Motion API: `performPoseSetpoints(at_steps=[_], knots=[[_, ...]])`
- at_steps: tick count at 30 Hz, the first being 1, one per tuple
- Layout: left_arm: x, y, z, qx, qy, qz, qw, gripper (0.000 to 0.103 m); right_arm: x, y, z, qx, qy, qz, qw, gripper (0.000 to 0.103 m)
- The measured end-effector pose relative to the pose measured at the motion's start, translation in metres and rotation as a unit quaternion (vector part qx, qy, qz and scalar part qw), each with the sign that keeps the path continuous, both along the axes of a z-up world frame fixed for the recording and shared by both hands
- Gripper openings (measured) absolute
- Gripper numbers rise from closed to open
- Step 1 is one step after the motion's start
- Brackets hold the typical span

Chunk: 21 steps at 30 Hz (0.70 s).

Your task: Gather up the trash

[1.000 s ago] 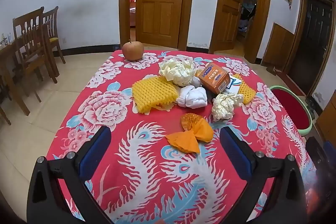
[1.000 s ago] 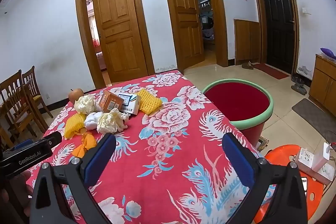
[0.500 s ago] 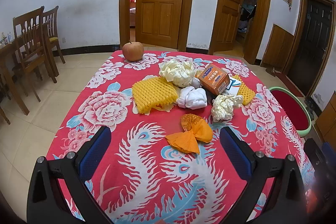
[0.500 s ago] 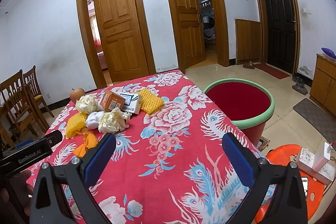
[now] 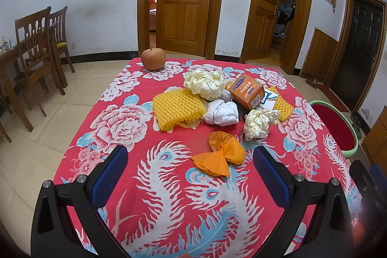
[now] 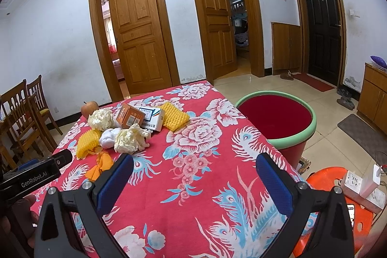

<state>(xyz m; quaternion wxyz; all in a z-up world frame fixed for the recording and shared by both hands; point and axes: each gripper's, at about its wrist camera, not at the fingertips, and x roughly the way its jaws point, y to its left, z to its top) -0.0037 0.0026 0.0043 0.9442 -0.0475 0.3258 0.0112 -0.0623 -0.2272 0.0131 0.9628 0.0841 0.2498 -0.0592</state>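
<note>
A pile of trash lies mid-table on the red floral cloth (image 5: 121, 127): an orange paper wrapper (image 5: 219, 154), a yellow foam net (image 5: 176, 109), white crumpled paper (image 5: 257, 123), a white wad (image 5: 221, 113), a cream paper ball (image 5: 204, 84), an orange box (image 5: 245, 91) and a second yellow net (image 5: 283, 106). My left gripper (image 5: 191, 172) hangs open just short of the orange wrapper. My right gripper (image 6: 193, 177) is open over bare cloth, with the pile (image 6: 130, 137) to its upper left. A red bin with a green rim (image 6: 278, 117) stands beside the table's right edge.
An apple (image 5: 153, 59) rests at the far table edge. Wooden chairs (image 5: 40, 40) stand at the left by the wall. An orange stool (image 6: 338, 204) holding a power strip sits right of the table. The left gripper's body (image 6: 31, 175) shows at the right wrist view's left.
Both views have shifted slightly forward toward the pile. Both grippers stay open and nothing on the table has moved.
</note>
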Motion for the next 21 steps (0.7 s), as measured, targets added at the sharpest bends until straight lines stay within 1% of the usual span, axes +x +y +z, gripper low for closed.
performPoseSetpoints(at_steps=[21], knots=[[0.0003,-0.0016,0.0012,-0.002,0.000,-0.001,1.0000,0.101,-0.0012,0.0002,-0.0002,0.001,0.002,0.000,1.000,0.103]])
